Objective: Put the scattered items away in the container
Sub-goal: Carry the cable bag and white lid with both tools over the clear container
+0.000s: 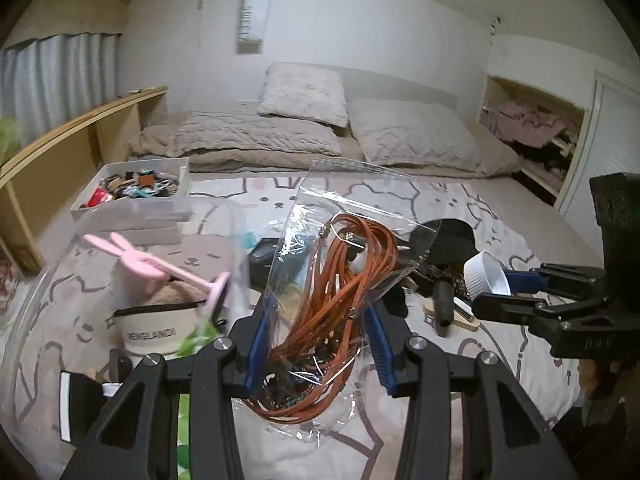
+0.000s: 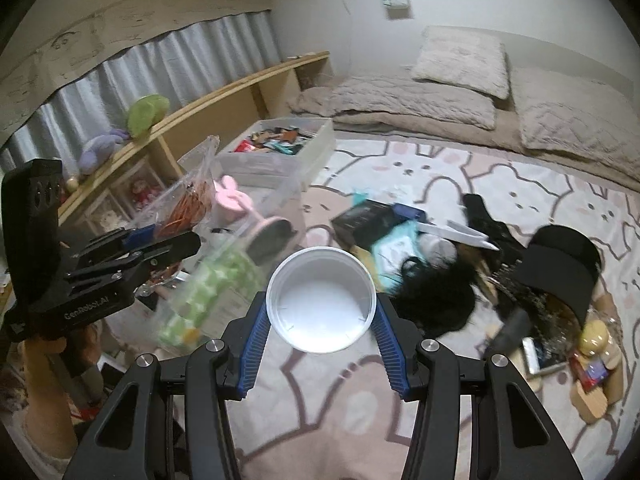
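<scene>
The clear bag of orange cord (image 1: 320,300) is clamped between your left tool's (image 1: 318,344) blue pads, its long axis pointing away from you. The clear container (image 1: 44,320), already holding a pink rabbit stand (image 1: 140,260), lies close by to the left of that bag. Your right tool (image 2: 322,322) is closed on a white cup (image 2: 320,300) over the rabbit-print bed (image 2: 500,184), farther from the container. The left hand appears better placed to deposit first.
</scene>
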A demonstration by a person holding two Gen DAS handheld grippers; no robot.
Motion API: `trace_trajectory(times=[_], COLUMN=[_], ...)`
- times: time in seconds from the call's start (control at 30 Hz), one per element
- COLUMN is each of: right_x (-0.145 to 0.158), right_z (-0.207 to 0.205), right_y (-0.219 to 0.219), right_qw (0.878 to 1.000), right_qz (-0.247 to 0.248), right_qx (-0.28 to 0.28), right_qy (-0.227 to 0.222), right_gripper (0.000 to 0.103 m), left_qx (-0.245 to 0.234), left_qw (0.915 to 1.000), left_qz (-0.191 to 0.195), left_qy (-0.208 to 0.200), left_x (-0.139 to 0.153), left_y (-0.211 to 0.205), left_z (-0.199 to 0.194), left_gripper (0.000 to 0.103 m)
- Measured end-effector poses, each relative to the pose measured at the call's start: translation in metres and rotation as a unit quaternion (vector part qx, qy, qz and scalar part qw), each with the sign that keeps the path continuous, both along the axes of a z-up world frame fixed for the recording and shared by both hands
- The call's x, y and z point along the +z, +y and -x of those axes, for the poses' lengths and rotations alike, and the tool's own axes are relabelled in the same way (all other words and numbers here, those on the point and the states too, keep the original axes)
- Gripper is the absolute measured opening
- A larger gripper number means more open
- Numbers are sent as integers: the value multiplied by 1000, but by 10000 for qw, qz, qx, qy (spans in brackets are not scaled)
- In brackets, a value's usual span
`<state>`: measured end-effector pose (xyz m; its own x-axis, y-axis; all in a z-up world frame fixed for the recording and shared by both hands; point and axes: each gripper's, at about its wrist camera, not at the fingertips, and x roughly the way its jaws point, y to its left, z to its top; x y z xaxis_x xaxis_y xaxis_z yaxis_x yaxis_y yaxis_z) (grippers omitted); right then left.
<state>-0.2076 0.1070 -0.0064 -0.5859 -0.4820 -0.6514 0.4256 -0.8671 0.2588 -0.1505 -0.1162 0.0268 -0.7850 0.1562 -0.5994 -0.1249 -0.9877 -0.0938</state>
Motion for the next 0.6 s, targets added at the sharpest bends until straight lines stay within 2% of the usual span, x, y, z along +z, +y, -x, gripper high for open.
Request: trace_trajectory(times=[0.37,0.6], right_x=[13,13], right_z=[-1,-6], right_y=[-63,-97], right_qw=[9989,9961], right_qz=[212,523], right_qx=[401,699], right_qy=[100,89], right_gripper=[52,52], left_qx=[579,921], left_qw=[9982,9952], left_qz=[-161,-303], left_qy=[69,109], left_x=[9,9], left_y=[-66,-103], left_z=[-23,-37], left_gripper=[44,44])
